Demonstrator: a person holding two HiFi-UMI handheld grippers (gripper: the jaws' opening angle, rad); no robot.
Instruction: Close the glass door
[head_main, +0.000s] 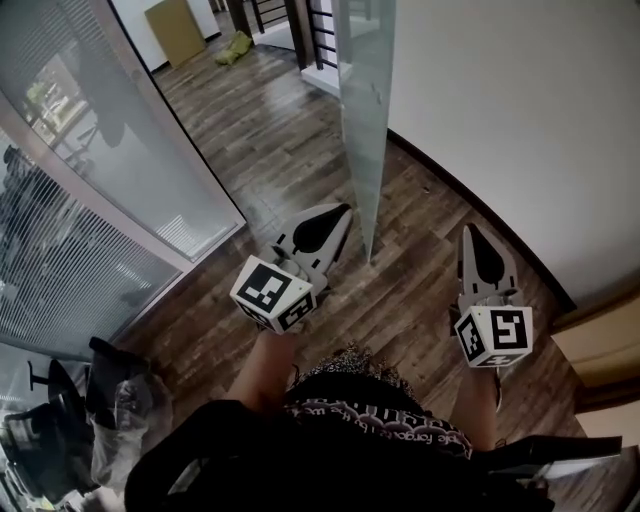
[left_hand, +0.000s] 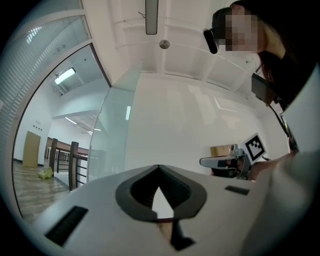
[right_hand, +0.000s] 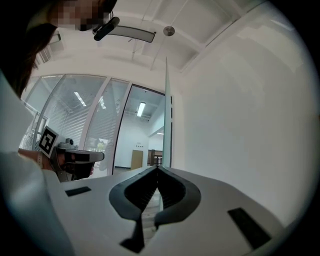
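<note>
Closest to me, my dark top (head_main: 330, 440) fills the bottom of the head view. My left gripper (head_main: 338, 218) and right gripper (head_main: 477, 240) both have jaws pressed together, holding nothing. Between them the glass door (head_main: 365, 120) stands edge-on over the wood floor (head_main: 260, 130), just beside my left gripper's tip.

I see a pale green-tinted glass door (head_main: 362, 120), brown-grey wood-plank floor (head_main: 270, 130) and a white wall (head_main: 500, 100). The left gripper (head_main: 345, 210) and right gripper (head_main: 472, 230) are pale grey, their cubes black-and-white squares. The blinds (head_main: 60, 240) are grey-striped.
</note>
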